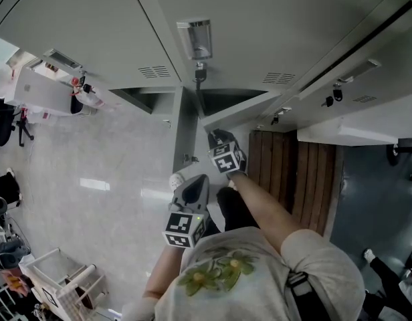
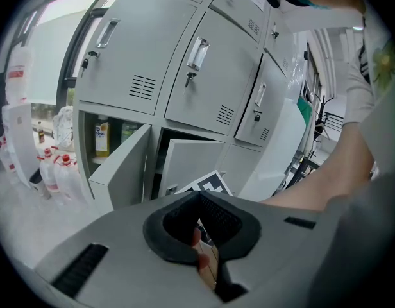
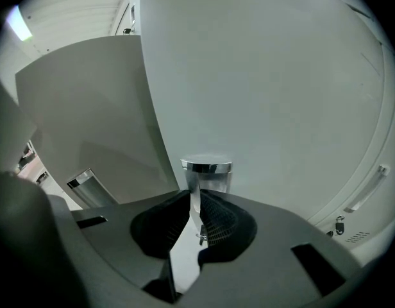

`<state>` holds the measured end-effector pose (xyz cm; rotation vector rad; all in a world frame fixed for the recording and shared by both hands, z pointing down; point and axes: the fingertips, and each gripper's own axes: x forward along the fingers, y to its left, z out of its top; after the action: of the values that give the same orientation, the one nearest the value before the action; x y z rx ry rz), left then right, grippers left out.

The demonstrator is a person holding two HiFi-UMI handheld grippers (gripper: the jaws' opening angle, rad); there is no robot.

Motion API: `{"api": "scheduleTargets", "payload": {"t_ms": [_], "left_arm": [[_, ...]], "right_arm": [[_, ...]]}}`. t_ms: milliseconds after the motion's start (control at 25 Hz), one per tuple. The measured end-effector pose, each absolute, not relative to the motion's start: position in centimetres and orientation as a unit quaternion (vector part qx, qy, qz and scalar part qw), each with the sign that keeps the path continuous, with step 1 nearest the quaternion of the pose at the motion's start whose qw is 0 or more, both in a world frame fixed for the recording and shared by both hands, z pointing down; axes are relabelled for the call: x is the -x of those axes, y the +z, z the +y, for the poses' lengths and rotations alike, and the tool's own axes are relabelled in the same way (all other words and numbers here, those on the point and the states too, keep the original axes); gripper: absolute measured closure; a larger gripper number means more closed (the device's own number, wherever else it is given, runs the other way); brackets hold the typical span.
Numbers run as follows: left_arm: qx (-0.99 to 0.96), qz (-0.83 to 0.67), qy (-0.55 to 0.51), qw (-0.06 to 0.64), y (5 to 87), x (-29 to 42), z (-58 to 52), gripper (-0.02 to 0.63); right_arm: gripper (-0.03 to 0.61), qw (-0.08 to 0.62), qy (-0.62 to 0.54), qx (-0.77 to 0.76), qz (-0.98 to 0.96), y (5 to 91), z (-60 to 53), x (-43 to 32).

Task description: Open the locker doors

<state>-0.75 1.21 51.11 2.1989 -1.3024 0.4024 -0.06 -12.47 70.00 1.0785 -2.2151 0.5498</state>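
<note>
Closest to the person's body, the left gripper [image 2: 199, 197] hangs idle, its fingers clenched together on nothing. Ahead of it, down by the bottom row of lockers, the right gripper [image 3: 196, 196] has its fingers clamped on the thin polished chrome pull handle [image 3: 206, 167] of a pale grey metal locker door [image 3: 274, 88]. The step in hand therefore looks like the pull on this door. The grip is made, and the head view suggests the door's edge stands slightly out from the frame, though that is hard to confirm. The next move likely calls for a steady draw back along the door's arc, with the wrist turning around the hinge so the slim handle does not slip free. Just beside it, another grey bottom-row door [image 2: 191, 162] and its neighbour [image 2: 124, 165] stand swung open, with a yellow bottle [image 2: 102, 136] showing inside the far compartment. Above them, the grey upper lockers [image 2: 146, 50] are closed, with keys in their locks.
</note>
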Motion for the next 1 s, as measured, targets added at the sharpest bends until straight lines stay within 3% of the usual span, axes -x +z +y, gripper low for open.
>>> {"api": "scheduleTargets", "payload": {"t_ms": [1000], "left_arm": [[-0.821,-0.477,0.166,0.267,52.5,-0.6,2.2,0.584]], "right_arm": [[0.511,0.320,0.169,-0.359,-0.860,70.2,-9.1,-1.7]]}}
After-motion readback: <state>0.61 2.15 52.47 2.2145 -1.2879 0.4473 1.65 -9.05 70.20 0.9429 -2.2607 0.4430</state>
